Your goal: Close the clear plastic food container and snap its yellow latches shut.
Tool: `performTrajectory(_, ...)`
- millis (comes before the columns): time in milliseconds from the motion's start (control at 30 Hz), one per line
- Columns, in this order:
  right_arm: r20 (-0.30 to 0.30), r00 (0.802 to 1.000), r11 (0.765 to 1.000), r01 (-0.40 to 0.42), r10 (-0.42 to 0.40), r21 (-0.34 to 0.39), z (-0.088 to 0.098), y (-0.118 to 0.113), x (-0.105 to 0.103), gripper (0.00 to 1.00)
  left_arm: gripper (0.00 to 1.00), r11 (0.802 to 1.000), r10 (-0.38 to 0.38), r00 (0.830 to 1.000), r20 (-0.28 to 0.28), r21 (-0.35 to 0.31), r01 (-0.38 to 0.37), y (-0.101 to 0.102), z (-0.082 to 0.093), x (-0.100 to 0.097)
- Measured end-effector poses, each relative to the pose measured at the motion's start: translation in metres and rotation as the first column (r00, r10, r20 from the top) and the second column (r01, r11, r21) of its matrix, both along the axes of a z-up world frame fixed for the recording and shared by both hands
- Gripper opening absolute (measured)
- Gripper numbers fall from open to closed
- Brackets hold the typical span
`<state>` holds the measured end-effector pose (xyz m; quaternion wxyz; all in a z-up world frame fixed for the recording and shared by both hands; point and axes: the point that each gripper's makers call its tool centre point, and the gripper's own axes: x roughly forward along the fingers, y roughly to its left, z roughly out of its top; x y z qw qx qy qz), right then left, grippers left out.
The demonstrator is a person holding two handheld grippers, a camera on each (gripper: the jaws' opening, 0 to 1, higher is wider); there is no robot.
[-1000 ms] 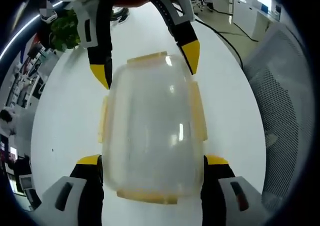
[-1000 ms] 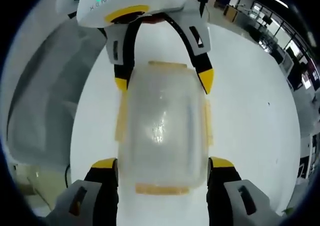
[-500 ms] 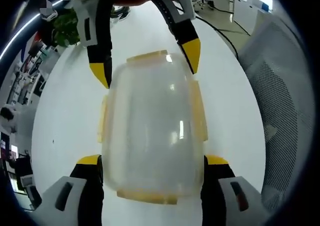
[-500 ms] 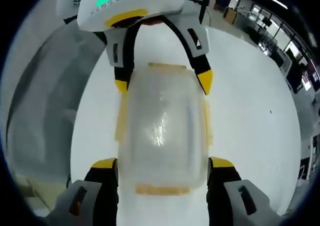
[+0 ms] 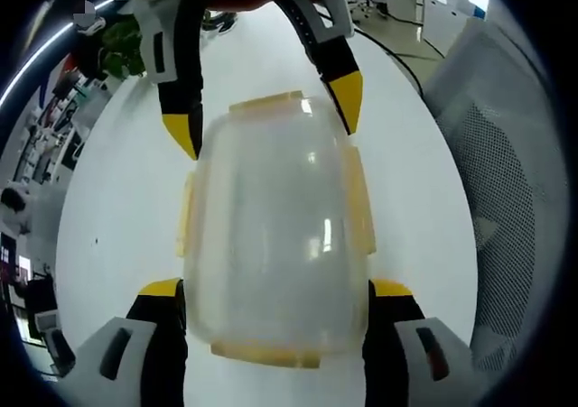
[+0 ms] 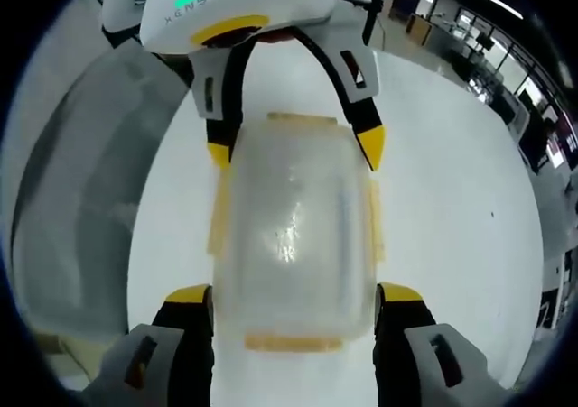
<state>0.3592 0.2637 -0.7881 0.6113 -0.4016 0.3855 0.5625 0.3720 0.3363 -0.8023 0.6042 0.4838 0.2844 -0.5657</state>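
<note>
Careful: both hand-held grippers, left (image 5: 271, 290) and right (image 6: 293, 290), clamp the container (image 5: 275, 235); uneven squeezing could pop a yellow latch (image 5: 358, 199) or skid it across the tabletop (image 5: 117, 208).

Two handheld claws, black, grey and yellow.

Left claw (image 5: 268, 290): black jaw arms ending in yellow tips, set in pale grey housings with a dark slot on each; seen again from the front (image 6: 293, 150) as a white body over a yellow curved band, marked with a green light strip and grey lettering, red showing beneath, grey links with dark slots running down to black arms and pointed yellow tips. Right claw (image 6: 293, 294): same build, black arms, yellow tips, grey slotted housings at the base; from the front (image 5: 266, 118), a white body, a trace of red beneath, grey slotted links, long black arms, yellow pointed tips.
</note>
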Motion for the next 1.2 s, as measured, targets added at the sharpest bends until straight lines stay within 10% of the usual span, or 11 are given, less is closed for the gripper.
performTrajectory(1200,0.003,0.999,0.999,-0.036,0.036,-0.001,-0.001,0.036,0.005,0.73,0.81,0.999,0.043,0.999,-0.002,-0.003,-0.043,0.036,-0.001,0.003)
